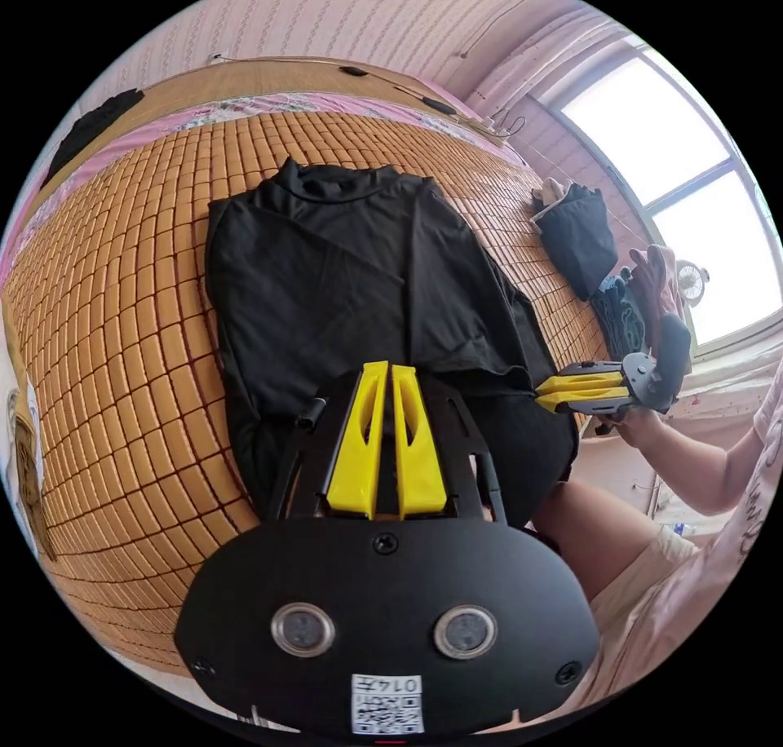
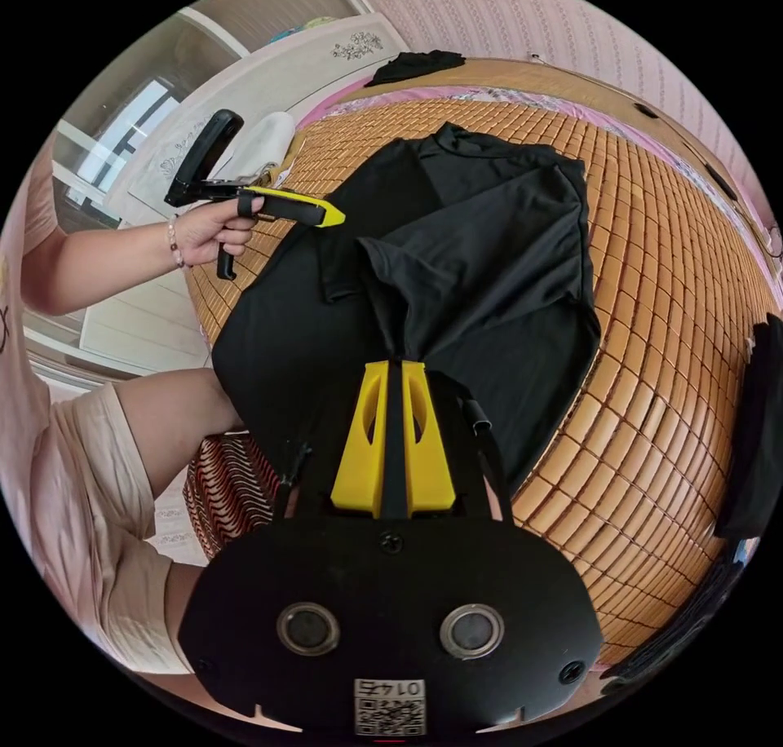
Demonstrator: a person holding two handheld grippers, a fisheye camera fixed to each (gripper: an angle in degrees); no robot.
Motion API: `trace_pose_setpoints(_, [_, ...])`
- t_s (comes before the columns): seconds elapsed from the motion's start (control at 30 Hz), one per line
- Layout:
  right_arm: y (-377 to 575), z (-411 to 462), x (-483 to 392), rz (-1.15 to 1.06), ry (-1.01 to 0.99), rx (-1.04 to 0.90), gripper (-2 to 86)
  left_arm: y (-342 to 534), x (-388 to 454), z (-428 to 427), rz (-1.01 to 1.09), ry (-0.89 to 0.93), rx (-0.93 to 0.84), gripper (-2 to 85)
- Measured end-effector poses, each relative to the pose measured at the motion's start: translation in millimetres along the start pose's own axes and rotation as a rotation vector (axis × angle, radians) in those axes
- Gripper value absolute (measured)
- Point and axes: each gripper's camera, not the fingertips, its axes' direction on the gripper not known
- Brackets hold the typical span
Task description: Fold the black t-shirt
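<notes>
The black t-shirt lies on a bamboo mat, collar away from me, with one side folded in over its middle. In the right gripper view the t-shirt rises in a tight bunch to my right gripper, whose yellow jaws are shut on the fabric. That right gripper also grips the shirt's side edge in the left gripper view. My left gripper hovers over the lower shirt with its jaws together and no cloth between them. A hand holds the left gripper above the shirt's far edge.
Dark clothes are piled at the mat's edge under a bright window, beside a small fan. Another black garment lies by the headboard. The person's bare leg is against the bed's near edge, in front of a white cabinet.
</notes>
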Motion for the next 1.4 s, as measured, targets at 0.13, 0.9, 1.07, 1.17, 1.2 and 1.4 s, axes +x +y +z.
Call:
trace_pose_setpoints(0.13, [-17.6, -1.6, -7.4, 0.000, 0.045, 0.001, 4.9, -5.2, 14.6, -4.3, 0.060, 0.067, -0.007, 5.7])
trace_pose_setpoints(0.9, [-85.3, -37.3, 25.1, -0.007, 0.374, 0.093, 5.1, -107.5, -21.4, -34.7, 0.126, 0.153, -0.036, 5.0])
trace_pose_setpoints(1.07, [-115.3, -26.3, 48.5, -0.070, 0.434, 0.069, 6.9, -203.7, 1.0, -10.9, 0.222, 0.147, 0.061, 6.9])
trace_pose_setpoints(1.17, [-126.2, -12.2, 52.5, -0.148, 0.440, 0.029, 5.2, -250.1, 13.4, 19.3, 0.282, 0.121, -0.038, 8.3])
trace_pose_setpoints(1.2, [-128.0, -8.4, 55.6, -0.171, 0.440, -0.001, 3.9, -261.8, 18.8, 30.5, 0.308, 0.123, -0.094, 7.3])
trace_pose_setpoints(1.4, [-119.7, -20.1, 83.2, -0.130, 0.341, 0.026, -0.5, -287.7, 49.3, 41.2, 0.473, 0.032, -0.171, -0.6])
